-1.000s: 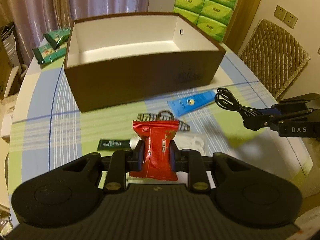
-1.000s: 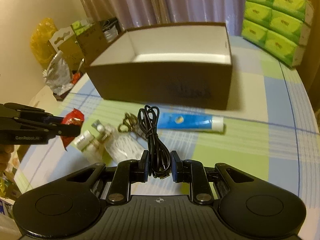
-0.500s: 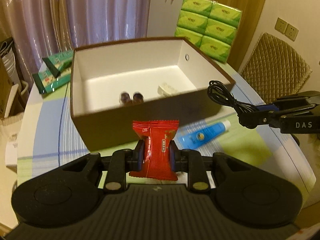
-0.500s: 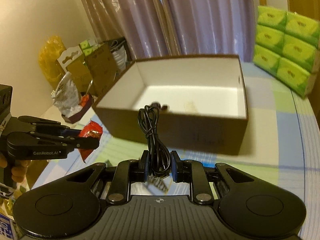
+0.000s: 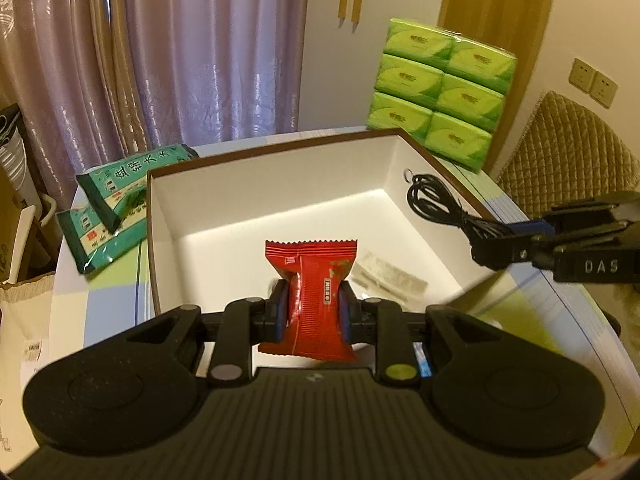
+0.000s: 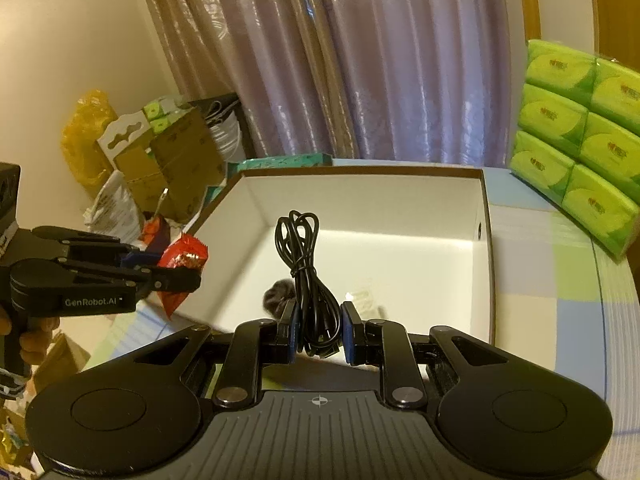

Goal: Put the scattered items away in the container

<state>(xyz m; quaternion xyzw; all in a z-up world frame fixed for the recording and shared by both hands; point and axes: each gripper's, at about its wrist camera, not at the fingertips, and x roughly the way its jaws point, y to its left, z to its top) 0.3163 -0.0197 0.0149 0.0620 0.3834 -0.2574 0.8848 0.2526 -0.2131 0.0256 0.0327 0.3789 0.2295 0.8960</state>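
The brown box (image 5: 151, 240) with a white inside stands open on the table; it also shows in the right wrist view (image 6: 486, 264). My left gripper (image 5: 313, 312) is shut on a red snack packet (image 5: 316, 292) and holds it over the box's near edge. My right gripper (image 6: 319, 330) is shut on a coiled black cable (image 6: 304, 268), held above the box's near wall. In the left wrist view the cable (image 5: 436, 204) hangs over the box's right rim. A pale flat packet (image 5: 384, 276) and a dark fuzzy item (image 6: 278, 294) lie inside the box.
Green tea packets (image 5: 112, 208) lie left of the box. A stack of green tissue packs (image 5: 440, 96) stands behind it to the right. A quilted chair (image 5: 568, 152) is at the right. Cartons and bags (image 6: 152, 160) crowd the floor to the left.
Both grippers rose from the table and moved forward to the box, carrying the red packet and the cable. The items left on the table have dropped out of view.
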